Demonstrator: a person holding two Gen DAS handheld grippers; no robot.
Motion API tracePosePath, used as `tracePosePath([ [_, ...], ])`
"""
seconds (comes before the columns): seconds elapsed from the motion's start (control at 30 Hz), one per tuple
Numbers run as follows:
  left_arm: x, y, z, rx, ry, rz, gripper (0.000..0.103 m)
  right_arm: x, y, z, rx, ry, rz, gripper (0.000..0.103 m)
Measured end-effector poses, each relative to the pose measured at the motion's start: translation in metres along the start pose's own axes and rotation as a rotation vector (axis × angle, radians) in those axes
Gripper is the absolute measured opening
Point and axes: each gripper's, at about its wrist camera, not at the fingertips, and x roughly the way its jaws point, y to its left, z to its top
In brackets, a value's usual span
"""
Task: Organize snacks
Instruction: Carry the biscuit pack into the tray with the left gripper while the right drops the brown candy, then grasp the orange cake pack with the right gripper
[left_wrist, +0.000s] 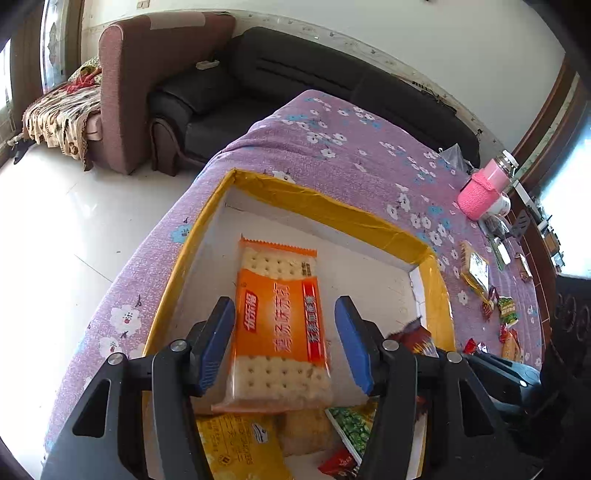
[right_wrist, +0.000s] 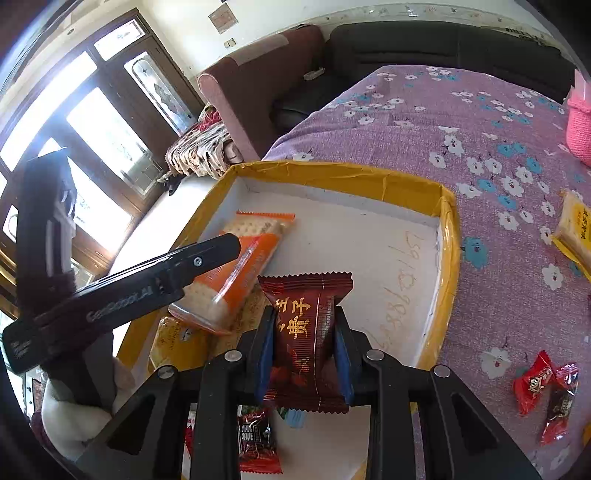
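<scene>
Purple-clothed table: left tongs (left_wrist: 284, 341) apart over box (left_wrist: 332, 206); right tongs (right_wrist: 304, 345) clamp maroon packet (right_wrist: 304, 332).

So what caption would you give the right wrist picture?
Right gripper clamps a dark red snack packet above the yellow-rimmed box, beside an orange cracker pack.

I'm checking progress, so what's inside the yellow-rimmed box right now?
Inside the box: an orange cracker packet, a yellow packet, a green packet and small red candies. Whatever lies beneath them is hidden.
</scene>
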Motion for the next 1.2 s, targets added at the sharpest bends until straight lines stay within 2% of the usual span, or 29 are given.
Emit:
tracePosePath([
  [0.13,-0.018,-0.003,-0.005,-0.006,-0.037,-0.001,0.061,0.004,-0.003,0.001,0.022,0.006,0.000,0.033],
  [0.23,-0.034,-0.006,-0.012,-0.014,-0.071,-0.003,0.067,0.002,-0.010,0.001,0.043,0.006,0.010,0.044],
  [0.27,-0.040,-0.007,-0.014,-0.020,-0.076,-0.015,0.067,-0.002,-0.010,0.000,0.043,-0.001,0.012,0.045],
  [0.4,-0.060,-0.009,-0.025,-0.063,-0.086,-0.088,0.067,-0.035,-0.014,-0.003,0.039,-0.057,0.024,0.045],
  [0.47,-0.072,-0.011,-0.031,-0.081,-0.104,-0.113,0.067,-0.055,-0.017,-0.008,0.038,-0.093,0.032,0.049],
  [0.57,-0.091,-0.021,-0.040,-0.082,-0.149,-0.109,0.067,-0.095,-0.028,-0.017,0.036,-0.167,0.019,0.049],
  [0.63,-0.105,-0.036,-0.043,-0.066,-0.186,-0.055,0.074,-0.124,-0.037,-0.026,0.025,-0.229,-0.021,0.049],
  [0.7,-0.119,-0.057,-0.048,-0.022,-0.219,-0.012,0.075,-0.159,-0.046,-0.038,-0.009,-0.316,-0.099,0.051],
  [0.8,-0.138,-0.086,-0.061,0.041,-0.268,-0.080,0.076,-0.205,-0.063,-0.059,-0.050,-0.434,-0.231,0.068],
  [0.87,-0.144,-0.104,-0.072,0.070,-0.291,-0.111,0.079,-0.234,-0.085,-0.075,-0.043,-0.492,-0.301,0.087],
  [0.9,-0.144,-0.111,-0.077,0.077,-0.295,-0.128,0.082,-0.243,-0.097,-0.080,-0.026,-0.500,-0.320,0.088],
  [0.97,-0.137,-0.125,-0.088,0.078,-0.273,-0.153,0.083,-0.260,-0.136,-0.093,0.063,-0.489,-0.345,0.088],
  [1.13,-0.086,-0.146,-0.112,0.048,-0.094,-0.206,0.082,-0.273,-0.225,-0.133,0.321,-0.424,-0.307,0.088],
  [1.2,-0.071,-0.150,-0.120,0.032,-0.029,-0.250,0.082,-0.268,-0.243,-0.142,0.372,-0.398,-0.294,0.088],
])
